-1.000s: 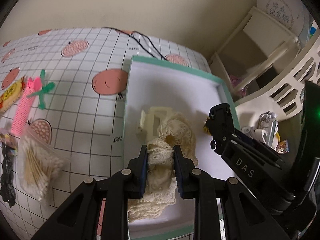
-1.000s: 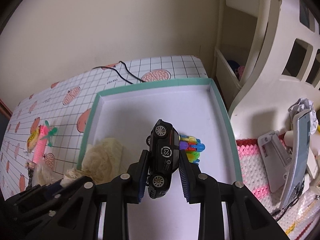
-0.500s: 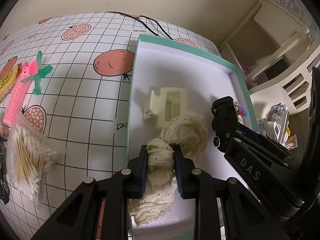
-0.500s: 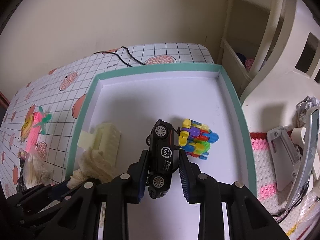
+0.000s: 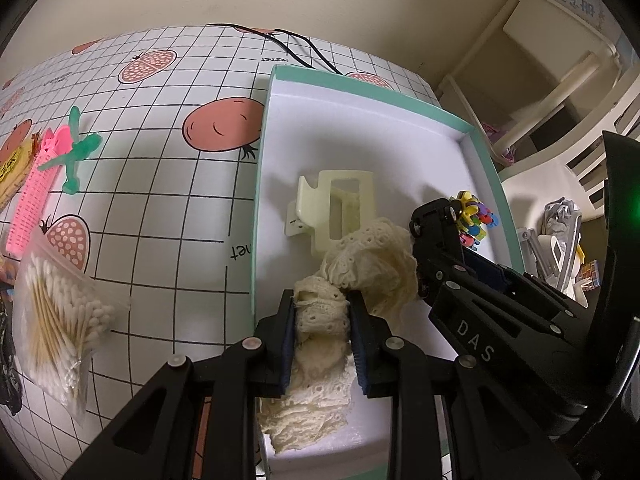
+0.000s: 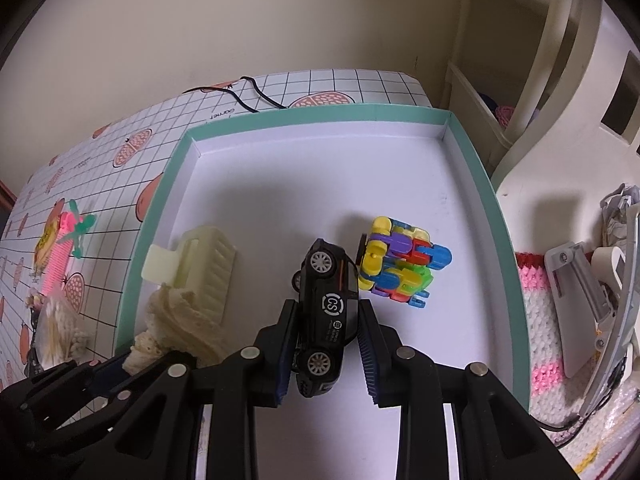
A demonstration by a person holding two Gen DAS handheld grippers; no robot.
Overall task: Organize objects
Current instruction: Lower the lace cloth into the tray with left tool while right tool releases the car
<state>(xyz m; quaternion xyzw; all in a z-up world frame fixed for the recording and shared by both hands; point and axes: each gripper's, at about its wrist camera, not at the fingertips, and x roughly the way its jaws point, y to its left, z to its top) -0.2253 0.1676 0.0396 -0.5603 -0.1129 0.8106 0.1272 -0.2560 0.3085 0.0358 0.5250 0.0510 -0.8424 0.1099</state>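
A teal-rimmed white tray (image 5: 260, 184) (image 6: 492, 208) lies on the checked tablecloth. My left gripper (image 5: 321, 300) is shut on a cream lace cloth (image 5: 372, 260), which hangs low over the tray's near-left part. A cream hair claw (image 5: 336, 208) (image 6: 200, 264) lies in the tray just beyond the cloth. My right gripper (image 6: 328, 306) is shut on a black toy car (image 6: 326, 304), turned on its side and low over the tray floor. A colourful block toy (image 6: 400, 264) (image 5: 474, 216) rests right beside the car's front.
Left of the tray lie a bag of cotton swabs (image 5: 56, 312), a pink comb (image 5: 34, 204) and a green plastic toy (image 5: 74, 152). A black cable (image 5: 288, 44) runs behind the tray. A cream shelf unit (image 5: 560, 60) and a pink knit mat (image 6: 536, 320) stand at the right.
Both grippers have drawn back and sunk closer to the tray, each keeping its hold. The hair claw now shows clear of the cloth, and the car sits nearer the block toy.
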